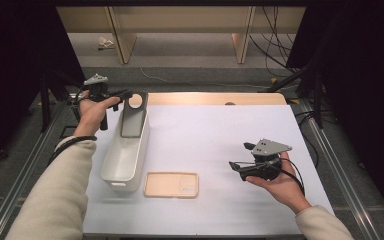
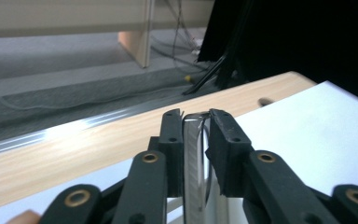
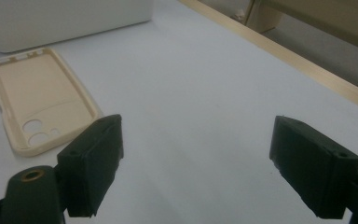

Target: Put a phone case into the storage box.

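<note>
My left gripper (image 1: 130,93) is at the table's far left, shut on the top edge of a grey phone case (image 1: 133,117) with a round camera hole. The case hangs tilted into the far end of a white bin (image 1: 121,182). In the left gripper view the case's thin edge (image 2: 195,158) is clamped between the jaws of the left gripper (image 2: 196,128). A beige phone case (image 1: 172,184) lies flat, inside up, just right of the bin's near end. My right gripper (image 1: 241,155) hovers open over the table's right side. Seen from the right gripper (image 3: 200,163), the beige case (image 3: 37,105) is ahead to the left.
A white mat (image 1: 220,140) covers the table, with a wooden strip (image 1: 210,98) along the far edge. Metal rails run down both sides. Beyond the table are wooden furniture legs (image 1: 122,47) and cables on a grey floor. The white bin's wall (image 3: 65,18) stands behind the beige case.
</note>
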